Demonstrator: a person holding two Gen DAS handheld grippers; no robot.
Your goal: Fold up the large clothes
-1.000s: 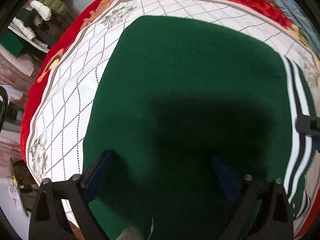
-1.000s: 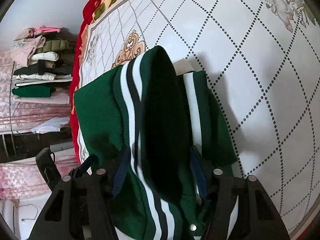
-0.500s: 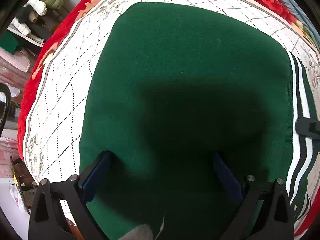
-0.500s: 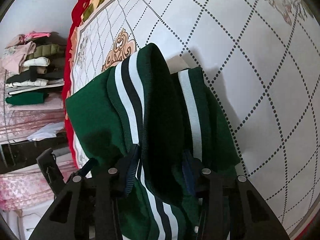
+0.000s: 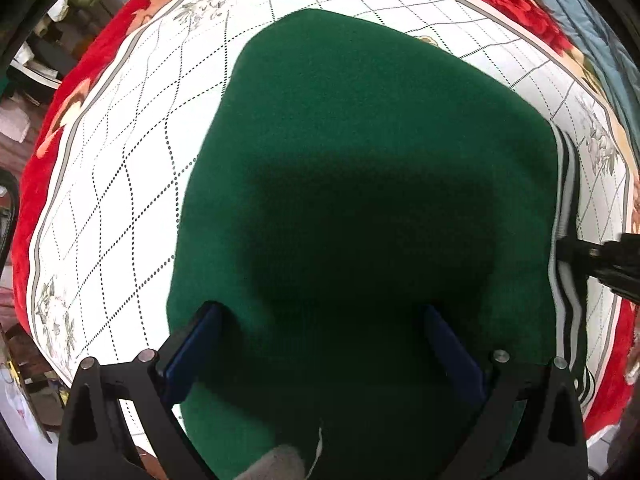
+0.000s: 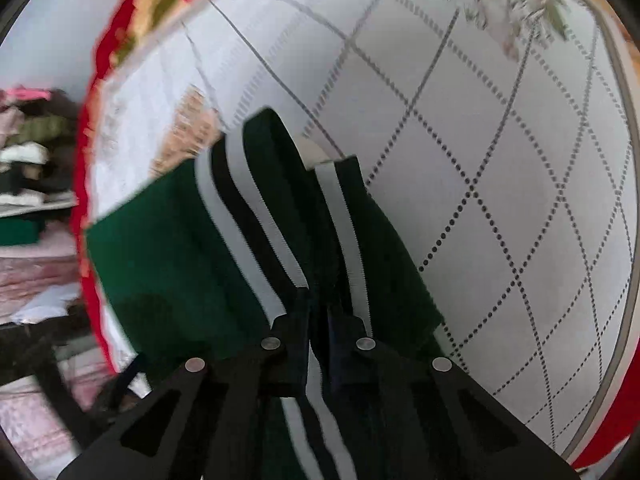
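One green garment lies spread on the white quilted blanket, which sits over a red floral blanket. Striped trim runs along the garment's right edge: white and black bands.

Left gripper: jaws wide apart, two blue pads over the near part of the green cloth, nothing pinched between them; can't tell if the pads touch the fabric. Grey scrap with a white thread at the bottom edge, unclear what it is.

Right gripper: jaws nearly together, clamped on the trim, cloth bunched between the fingers. It also shows at the right edge of the left view, at the striped edge.

One stack of clothes at far left, blurred.
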